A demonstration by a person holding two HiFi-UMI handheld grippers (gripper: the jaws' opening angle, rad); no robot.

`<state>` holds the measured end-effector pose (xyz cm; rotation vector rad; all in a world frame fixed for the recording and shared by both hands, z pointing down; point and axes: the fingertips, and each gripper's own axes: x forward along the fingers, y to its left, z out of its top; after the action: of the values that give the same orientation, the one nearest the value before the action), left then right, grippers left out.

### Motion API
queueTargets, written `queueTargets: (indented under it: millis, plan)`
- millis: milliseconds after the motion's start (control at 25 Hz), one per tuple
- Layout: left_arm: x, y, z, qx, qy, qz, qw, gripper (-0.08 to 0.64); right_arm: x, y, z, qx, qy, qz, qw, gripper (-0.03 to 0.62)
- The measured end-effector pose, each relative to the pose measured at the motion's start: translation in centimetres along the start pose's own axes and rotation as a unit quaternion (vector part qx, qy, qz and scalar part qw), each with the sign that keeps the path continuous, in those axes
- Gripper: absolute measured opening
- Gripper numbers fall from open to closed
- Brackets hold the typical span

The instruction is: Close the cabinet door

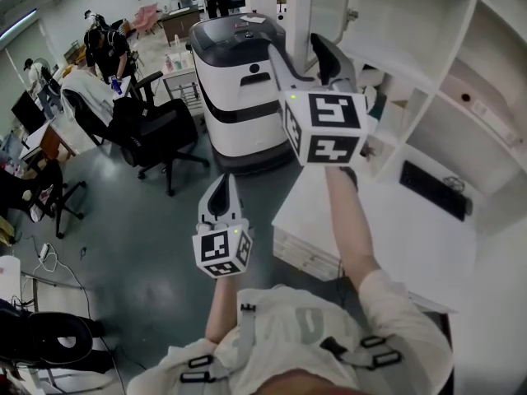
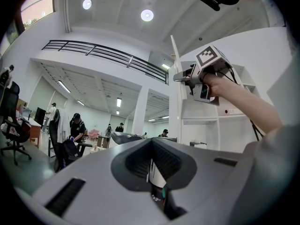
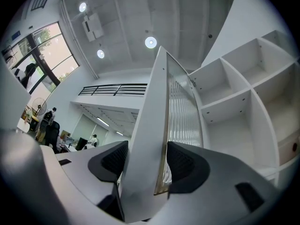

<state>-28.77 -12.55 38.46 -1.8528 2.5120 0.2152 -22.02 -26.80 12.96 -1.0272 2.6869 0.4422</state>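
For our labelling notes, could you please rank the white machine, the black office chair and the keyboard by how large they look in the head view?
1. White machine
2. Black office chair, close behind it
3. Keyboard, clearly the smallest

Desk: you have a white desk (image 1: 412, 237) at the right, set against the shelving.
On the desk: one black keyboard (image 1: 435, 189), lying flat towards the shelving side.
Cabinet shelves (image 1: 461, 56): white open compartments; one small dark item (image 1: 466, 98) sits on a shelf, too small to identify.
Floor (image 1: 140, 237): grey; carries black office chairs (image 1: 156, 134), a white-and-black machine (image 1: 235, 81) and a loose cable (image 1: 49, 257).
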Motion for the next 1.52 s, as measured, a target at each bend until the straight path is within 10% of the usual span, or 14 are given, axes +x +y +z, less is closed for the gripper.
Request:
queueTargets:
  millis: [1520]
  plan:
    - [1.6,-4.6,-1.2,-0.016,0.014,-0.053,0.9984,0.004,-5.4,-5.0,0.6,0.042,-0.002,0.010,0.999,0.175]
